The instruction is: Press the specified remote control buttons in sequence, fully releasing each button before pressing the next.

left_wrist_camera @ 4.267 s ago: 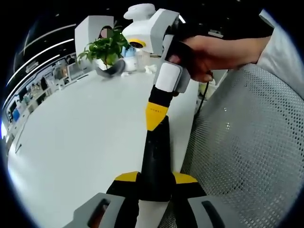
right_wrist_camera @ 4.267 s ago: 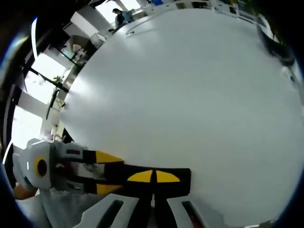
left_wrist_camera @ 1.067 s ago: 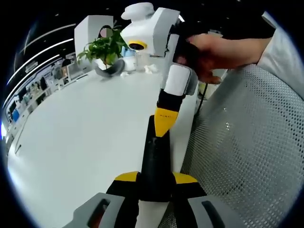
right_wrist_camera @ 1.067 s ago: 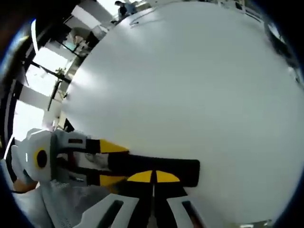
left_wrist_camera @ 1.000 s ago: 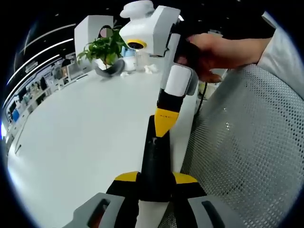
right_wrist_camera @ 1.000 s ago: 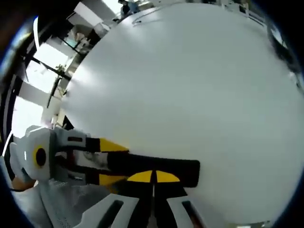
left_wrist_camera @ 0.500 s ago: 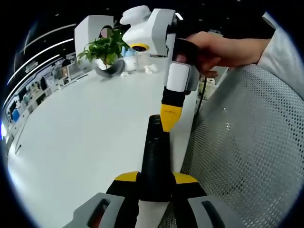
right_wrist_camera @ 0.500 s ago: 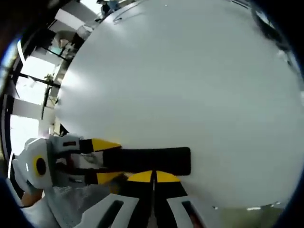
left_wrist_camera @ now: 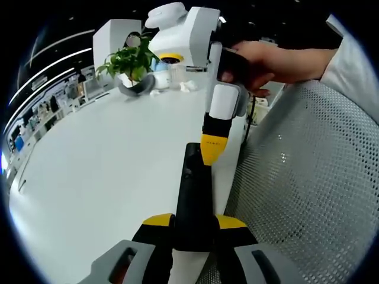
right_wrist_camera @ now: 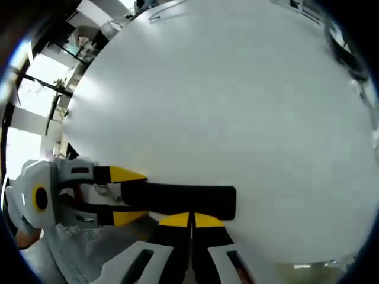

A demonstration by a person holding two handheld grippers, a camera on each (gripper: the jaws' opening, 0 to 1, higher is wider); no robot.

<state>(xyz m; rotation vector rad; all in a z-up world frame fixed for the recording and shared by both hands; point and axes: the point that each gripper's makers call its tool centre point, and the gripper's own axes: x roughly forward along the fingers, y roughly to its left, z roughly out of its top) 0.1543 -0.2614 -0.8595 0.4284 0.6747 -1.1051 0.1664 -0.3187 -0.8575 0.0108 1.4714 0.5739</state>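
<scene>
Left tool point(left_wrist_camera: 194, 228) was pinching the near end of the remote control point(left_wrist_camera: 193, 189), yellow tips on both of its long sides. Remote stuck out from that hold over the white tabletop point(left_wrist_camera: 100, 171), roughly level and just inside the tabletop's edge; from these shots I couldn't tell whether its far end rested on the surface or was held clear of it.

Right tool point(left_wrist_camera: 212, 151) had its tips pressed together into one yellow point, set down at the remote's far end, touching or all but touching its top face. From the right tool's own view, that point point(right_wrist_camera: 190, 220) sat against the near long side of the remote point(right_wrist_camera: 177, 200), with the left tool point(right_wrist_camera: 121, 195) clamped on the end away from it. My hand point(left_wrist_camera: 266, 62) was wrapped round the right tool's grip, above the remote.

Handling, as I judged it:
- slim, rigid black plastic bar, light; shouldn't flex under a button press
- smooth casing, so it could pivot or slide in an end-only pinch when pushed at the free end
- best hold was across the long sides at the bare end, clear of the buttons, as it was
- press straight down with light force

Buttons were too small to tell which one sat under the point. Potted plant point(left_wrist_camera: 133, 62) stood well beyond the remote's far end.
</scene>
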